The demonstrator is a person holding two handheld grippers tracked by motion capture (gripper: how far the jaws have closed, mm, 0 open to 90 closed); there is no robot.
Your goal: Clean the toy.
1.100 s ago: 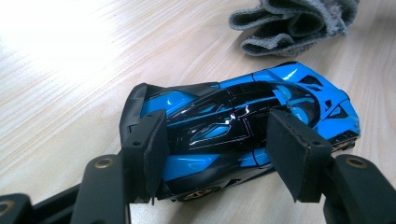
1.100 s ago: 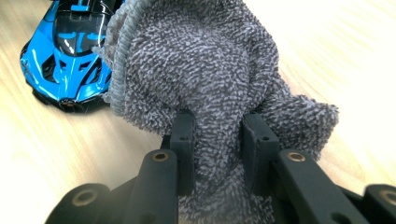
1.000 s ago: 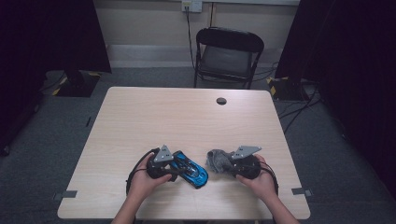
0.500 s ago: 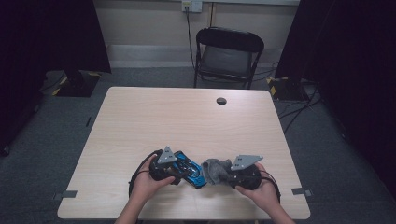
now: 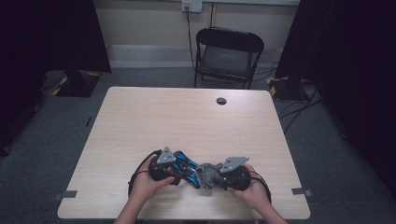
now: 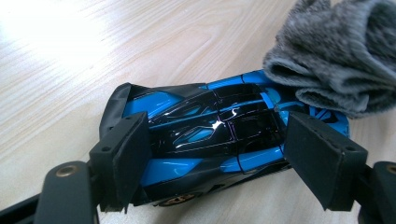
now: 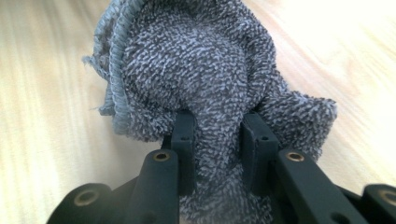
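**Cloth closing in on the blue toy car**

I am working at the near edge of the worktop [image 5: 140,112], and I am taking the blue toy car [image 6: 205,140] as my landmark for everything else. The car is lying on the wood directly in front of my left tool [image 5: 173,169], with its long axis running crosswise between the two pads rather than along them. The jaws of the left tool have just been opening; they are now standing spread, one pad at each end of the car. Whether the pads are touching the bodywork or merely bracketing it I cannot tell for sure, though they look loose to me.

My right tool [image 7: 218,140] is pinching a grey terry cloth [image 7: 201,70] tightly, the bulk of it bunching out ahead of the jaws. In the left gripper view the cloth [image 6: 336,56] is resting against one end of the car, on the side facing my right hand.

I am judging that the next wipe depends on this line-up: the cloth is lying at the car's end, so a stroke along the car's long axis, away from the right tool and toward the left, should be covering the roof. The right hand is the nearer one for that work.
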